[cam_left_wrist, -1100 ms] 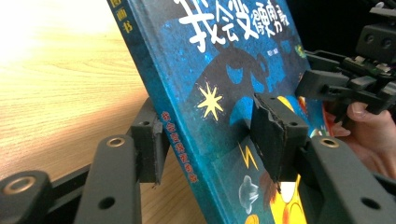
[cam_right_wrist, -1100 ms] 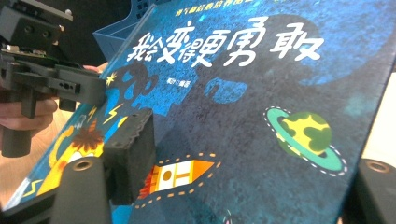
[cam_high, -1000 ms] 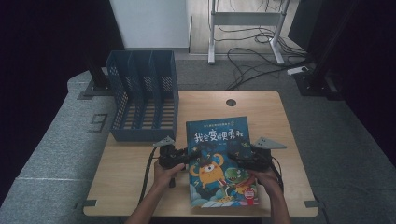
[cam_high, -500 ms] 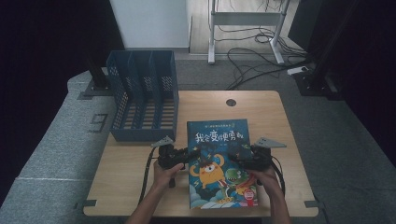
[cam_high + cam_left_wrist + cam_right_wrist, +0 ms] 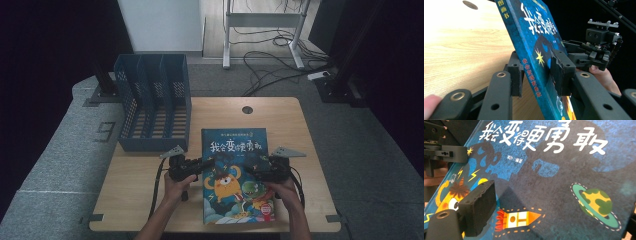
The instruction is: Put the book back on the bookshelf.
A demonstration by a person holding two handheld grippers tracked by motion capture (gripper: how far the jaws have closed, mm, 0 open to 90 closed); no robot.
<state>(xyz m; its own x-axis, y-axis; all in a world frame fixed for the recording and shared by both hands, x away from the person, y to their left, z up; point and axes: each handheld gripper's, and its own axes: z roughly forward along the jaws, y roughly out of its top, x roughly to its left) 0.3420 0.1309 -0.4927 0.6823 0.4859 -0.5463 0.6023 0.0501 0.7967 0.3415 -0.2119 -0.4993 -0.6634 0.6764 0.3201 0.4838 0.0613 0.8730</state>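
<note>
Blue hardcover picture book [image 5: 234,172] with white title characters and an orange cartoon monster on the cover lies on the near half of the pale wooden table [image 5: 280,115], between the two hand-held grippers. Left gripper [image 5: 202,165] sits at the book's left edge, jaws pointing right; in the left gripper view the spine edge of the book [image 5: 534,57] passes between its two black jaws, one pad under the book and one flat on the cover. These jaws have just been closing and now pinch the book, whose edge stands tilted up off the table there. Right gripper [image 5: 252,171] sits at the book's right edge, jaws pointing left over the cover. In the right gripper view one black pad [image 5: 477,207] lies over the cover [image 5: 554,185] near the printed rocket; its jaws have just been opening and stand spread, not pressing. Dark blue plastic mesh file rack [image 5: 152,107] stands at the table's far left corner, well apart from the book.
</note>
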